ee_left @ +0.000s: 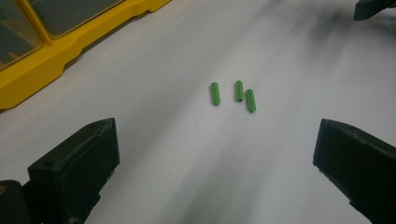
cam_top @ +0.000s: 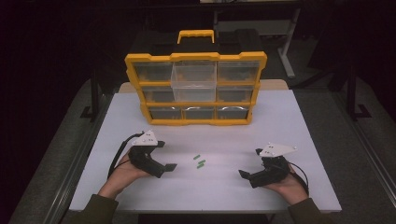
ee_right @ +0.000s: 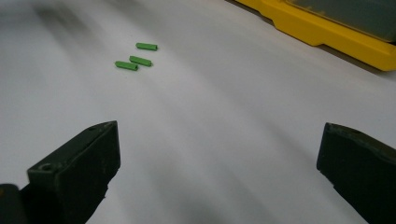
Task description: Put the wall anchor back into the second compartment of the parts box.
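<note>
Three small green hexagonal spacers [cam_top: 199, 161] lie close together on the white table [cam_top: 280, 121], midway between my two grippers. In the left gripper view the green spacers [ee_left: 239, 91] lie ahead of the open left gripper [ee_left: 217, 137]. In the right gripper view the same spacers [ee_right: 139, 59] lie ahead and to the left of the open right gripper [ee_right: 219, 137]. In the high view the left gripper [cam_top: 167, 155] and the right gripper [cam_top: 251, 163] rest low over the table. Each points inward at the spacers and holds nothing.
A yellow drawer organizer [cam_top: 196, 57] with a handle stands at the table's back middle. Its clear top-middle drawer [cam_top: 194, 86] is pulled out. The organizer's base [ee_left: 42, 70] edges the left gripper view, and the same base [ee_right: 327, 32] edges the right gripper view. Dark floor surrounds the table.
</note>
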{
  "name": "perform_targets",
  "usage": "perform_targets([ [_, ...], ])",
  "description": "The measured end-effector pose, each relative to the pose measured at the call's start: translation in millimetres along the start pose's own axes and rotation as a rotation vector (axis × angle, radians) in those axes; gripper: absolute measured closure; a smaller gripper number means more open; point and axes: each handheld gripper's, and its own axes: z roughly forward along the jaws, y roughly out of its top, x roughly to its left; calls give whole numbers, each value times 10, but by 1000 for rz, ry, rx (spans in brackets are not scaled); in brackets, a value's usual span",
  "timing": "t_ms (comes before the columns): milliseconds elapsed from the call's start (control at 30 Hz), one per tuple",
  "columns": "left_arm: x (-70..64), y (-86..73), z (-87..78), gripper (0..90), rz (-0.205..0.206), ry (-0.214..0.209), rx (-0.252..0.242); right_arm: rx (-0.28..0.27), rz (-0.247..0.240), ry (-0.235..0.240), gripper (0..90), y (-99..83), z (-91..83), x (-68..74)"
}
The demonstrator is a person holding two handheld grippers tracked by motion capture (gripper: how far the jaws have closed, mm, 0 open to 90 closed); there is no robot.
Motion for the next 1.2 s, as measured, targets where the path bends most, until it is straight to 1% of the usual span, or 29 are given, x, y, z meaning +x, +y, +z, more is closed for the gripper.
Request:
perform_targets([
  [100,-3,36,35,0,-1,-6,-1,1,2,0,0,0,2,-1],
  [200,-6,99,84,0,15,-11,2,1,2,-1,0,-2,6,1],
  [267,-13,128,102,49,15,-14,-7,1,3,1,0,-1,6,2],
  [467,-8,187,158,52,19,-17,-3,0,4,2,0,-2,3,0],
  [500,-3,214,181,53,28,-20,8,0,5,2,0,-2,3,0],
  [633,-3,272,243,53,34,-23,23,-2,6,3,0,-1,5,-3],
  [700,-4,284,261,55,35,-28,24,-1,6,2,0,-2,5,-1],
  [733,-8,304,290,55,32,-32,32,-3,0,3,0,-3,6,-4],
  [767,1,317,304,55,43,-31,37,3,11,5,0,-4,3,6],
  [833,1,341,333,56,41,-35,42,-1,7,4,0,-6,6,3],
  [900,1,371,362,57,57,-29,51,-3,4,3,0,-4,4,-2],
  [967,-7,384,379,61,53,-31,53,-3,5,3,0,-4,3,-4],
  [1000,-5,400,392,63,63,-33,61,-2,7,3,0,-4,3,-2],
  [1100,-16,432,447,65,55,-37,56,-1,9,5,0,-3,7,0],
  [1133,-20,452,481,65,61,-34,65,-1,7,6,0,-3,10,1],
  [1200,-27,471,513,66,56,-38,65,1,10,7,0,-4,10,2],
])
